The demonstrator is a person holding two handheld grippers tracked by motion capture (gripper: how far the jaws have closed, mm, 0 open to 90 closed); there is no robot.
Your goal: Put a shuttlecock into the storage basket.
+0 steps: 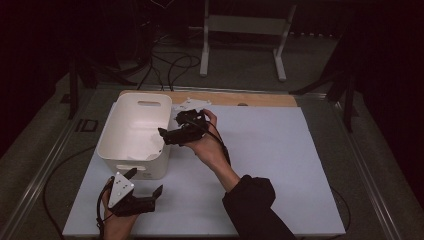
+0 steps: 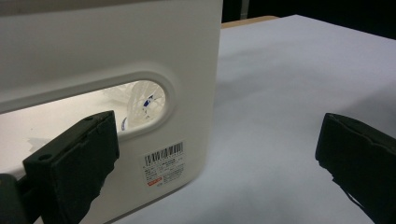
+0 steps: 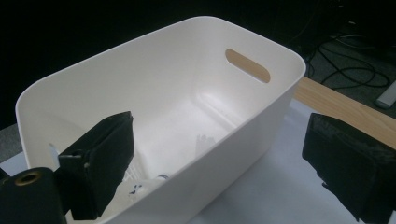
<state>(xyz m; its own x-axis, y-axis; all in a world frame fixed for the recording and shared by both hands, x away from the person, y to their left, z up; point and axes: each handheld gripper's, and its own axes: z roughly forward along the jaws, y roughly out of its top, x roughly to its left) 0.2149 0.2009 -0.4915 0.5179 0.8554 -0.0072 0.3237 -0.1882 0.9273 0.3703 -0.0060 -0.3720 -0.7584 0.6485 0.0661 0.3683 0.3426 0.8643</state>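
Observation:
A white plastic bin (image 1: 131,131) with handle slots stands on the left of the table. My right gripper (image 1: 168,131) hovers open at its right rim. In the right gripper view, the gripper (image 3: 219,158) has one jaw over the bin's (image 3: 187,84) inside and the other outside the wall. Small white pieces (image 3: 204,140) lie on the bin's floor. My left gripper (image 1: 145,181) is open, low before the bin's near wall. In the left gripper view, the gripper (image 2: 215,140) faces the handle slot (image 2: 140,105) and a barcode label (image 2: 164,163); white items with blue marks show through the slot.
A pale sheet (image 1: 270,160) covers the table, with a wooden strip (image 1: 250,98) along its far edge. Flat white pieces (image 1: 192,104) lie behind the bin. Cables (image 1: 172,65) and a metal stand (image 1: 240,30) are on the floor beyond.

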